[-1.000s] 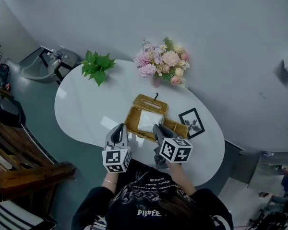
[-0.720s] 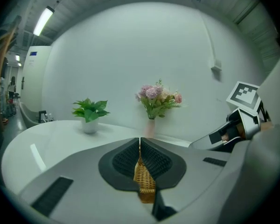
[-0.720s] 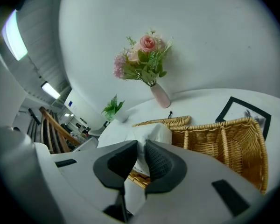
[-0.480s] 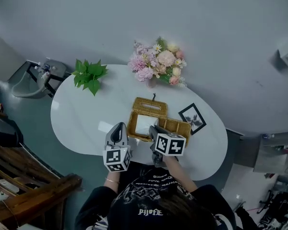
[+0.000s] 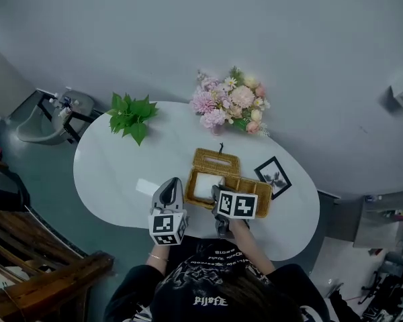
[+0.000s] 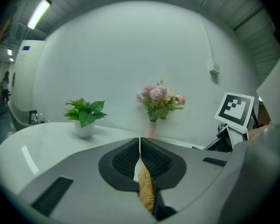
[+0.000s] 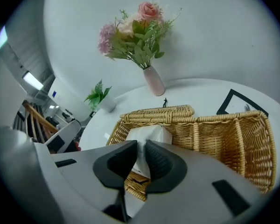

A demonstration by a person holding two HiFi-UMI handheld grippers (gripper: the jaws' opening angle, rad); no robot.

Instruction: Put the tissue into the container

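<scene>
There are two tools, one in each hand. There is one white bench (image 5: 121, 166), and on it stand one wicker basket (image 7: 214, 136), one green plant in a pot (image 5: 131, 111), one vase of pink flowers (image 5: 232, 102) and one black picture frame (image 5: 274, 177). There is one white tissue pack (image 7: 151, 134). The basket has walls inside that split it into parts, and a flat wicker lid with a little black knob lies along its back. The right tool (image 7: 141, 146) points down into the basket and is clenched on the tissue pack, with one dark pad on each side of it. The tissue pack is in the basket part at the left end, the one closest to the left tool. Its top pokes up past the tips of the right tool, near the basket's rim. I cannot tell if it touches the bottom of the basket. The left tool (image 6: 140, 143) is clenched tight with nothing in it, and only a thin slit shows between its pads. It hangs just beside the basket's left end, close to the right tool
</scene>
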